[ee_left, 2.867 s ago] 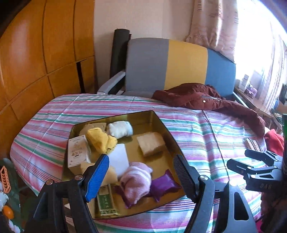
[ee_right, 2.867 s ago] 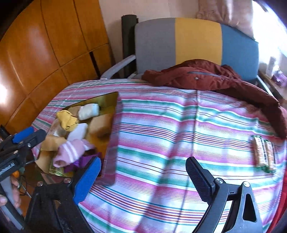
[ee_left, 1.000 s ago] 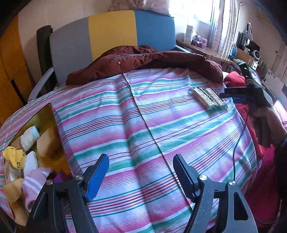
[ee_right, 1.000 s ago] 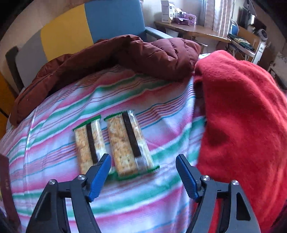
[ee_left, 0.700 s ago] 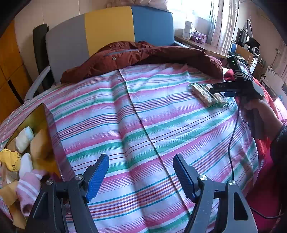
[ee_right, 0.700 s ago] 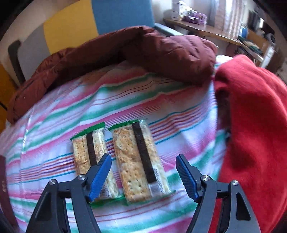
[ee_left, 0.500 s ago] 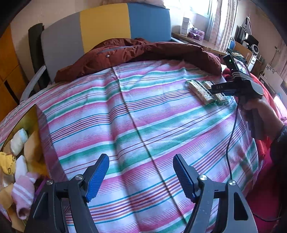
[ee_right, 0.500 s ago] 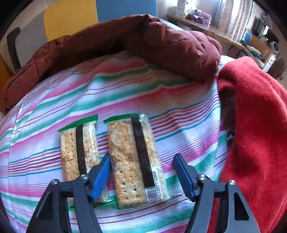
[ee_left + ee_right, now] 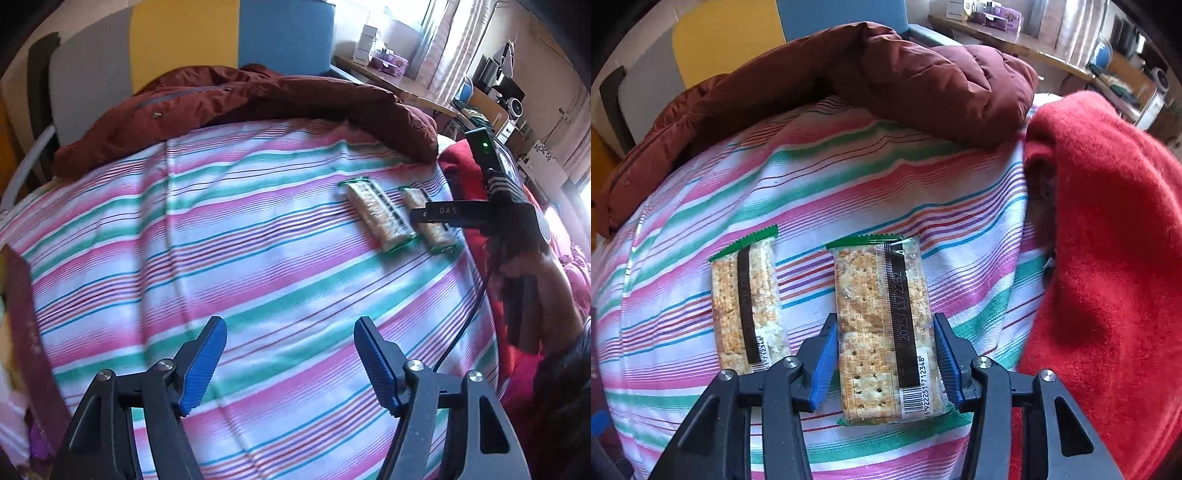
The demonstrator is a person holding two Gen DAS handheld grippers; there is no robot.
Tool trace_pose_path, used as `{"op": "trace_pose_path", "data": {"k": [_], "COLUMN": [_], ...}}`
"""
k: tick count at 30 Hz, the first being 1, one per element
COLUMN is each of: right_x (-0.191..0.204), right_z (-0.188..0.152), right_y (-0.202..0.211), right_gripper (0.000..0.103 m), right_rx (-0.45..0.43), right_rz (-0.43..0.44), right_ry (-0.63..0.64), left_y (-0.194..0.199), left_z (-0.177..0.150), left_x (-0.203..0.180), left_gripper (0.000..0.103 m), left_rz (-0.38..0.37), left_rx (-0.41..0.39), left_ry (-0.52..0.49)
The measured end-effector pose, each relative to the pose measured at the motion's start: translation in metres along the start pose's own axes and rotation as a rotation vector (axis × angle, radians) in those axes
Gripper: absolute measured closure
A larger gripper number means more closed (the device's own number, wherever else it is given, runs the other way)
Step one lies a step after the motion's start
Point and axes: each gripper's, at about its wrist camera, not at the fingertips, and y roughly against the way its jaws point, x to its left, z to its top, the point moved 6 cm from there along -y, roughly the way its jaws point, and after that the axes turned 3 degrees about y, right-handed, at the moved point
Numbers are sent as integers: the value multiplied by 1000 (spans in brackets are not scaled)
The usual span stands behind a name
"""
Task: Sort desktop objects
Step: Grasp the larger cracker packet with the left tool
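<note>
Two clear cracker packets with green ends lie side by side on the striped tablecloth point(image 9: 849, 192). My right gripper point(image 9: 884, 343) has its blue pads against both long sides of the right cracker packet point(image 9: 886, 332), which rests on the cloth. The left cracker packet point(image 9: 746, 306) lies free beside it. In the left wrist view the right gripper point(image 9: 417, 216) sits over the far packet point(image 9: 436, 236), with the other packet point(image 9: 376, 214) next to it. My left gripper point(image 9: 290, 354) is open and empty above the cloth, well short of the packets.
A dark red jacket point(image 9: 886, 74) lies along the table's far edge. A red blanket point(image 9: 1108, 240) crowds the right side next to the gripped packet. The tray's edge point(image 9: 26, 295) shows at far left in the left wrist view. A chair point(image 9: 184, 37) stands behind.
My right gripper moved forward over the right packet and its jaws narrowed onto the packet's sides. The left gripper swung right, away from the tray, still open.
</note>
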Motion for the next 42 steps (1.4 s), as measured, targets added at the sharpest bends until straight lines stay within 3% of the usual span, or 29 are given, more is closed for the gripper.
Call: {"op": "trace_pose_path", "data": {"k": [10, 16, 22, 27, 33, 39, 41, 42], "right_x": [-22, -48, -43, -45, -43, -36, -34, -31], "right_z": [2, 6, 8, 15, 23, 25, 24, 24], "right_y": [21, 39, 45, 47, 40, 32, 31, 30], "right_gripper": [40, 38, 38, 38, 38, 38, 38, 38], "right_rx": [-31, -80, -86, -104, -114, -104, -100, -96], "right_rz": [126, 140, 134, 138, 133, 128, 130, 132], "right_ry": [-140, -204, -227, -252, -252, -224, -213, -198], "left_y": [-39, -65, -90, -110, -139, -136, -134, -132], "left_z": [53, 78, 94, 102, 96, 88, 86, 86], "left_x": [-49, -73, -85, -95, -96, -93, -90, -87], "left_gripper": [32, 32, 32, 32, 32, 31, 37, 45], "left_rz": [-53, -69, -67, -48, 40, 85, 88, 97], "left_rx": [24, 39, 48, 64, 120, 87, 89, 87], "left_ry": [-4, 17, 63, 67, 22, -51, -54, -61]}}
